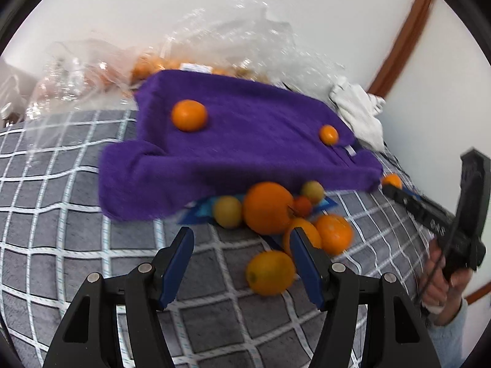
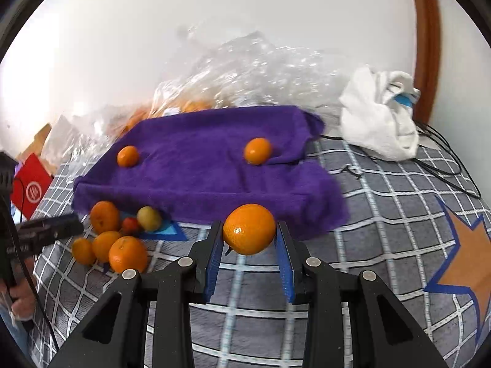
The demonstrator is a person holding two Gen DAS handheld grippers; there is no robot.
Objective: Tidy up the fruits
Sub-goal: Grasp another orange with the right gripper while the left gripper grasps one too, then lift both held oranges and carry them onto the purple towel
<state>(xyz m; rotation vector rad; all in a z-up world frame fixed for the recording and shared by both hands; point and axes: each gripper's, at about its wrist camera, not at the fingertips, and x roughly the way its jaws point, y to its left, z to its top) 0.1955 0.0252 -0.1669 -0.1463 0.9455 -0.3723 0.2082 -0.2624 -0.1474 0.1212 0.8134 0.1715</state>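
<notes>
Our tools [image 2: 249,233] are black with blue pads [image 2: 214,260] and silver screws [image 2: 129,274]; our sleeve [image 1: 449,337] is pale blue.

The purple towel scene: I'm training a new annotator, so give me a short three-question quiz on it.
1. True or false: the right gripper has an orange between its fingers.
2. How many oranges lie on top of the purple towel?
A) none B) two C) five
3. Fill in: the loose pile of fruit lies on the checked ____, at the towel's near edge.

Key: 1 true. 2 B; one orange lies toward the left and another toward the right in the right wrist view. 3 blanket. The left gripper stands open above the pile, with nothing between its fingers.
</notes>
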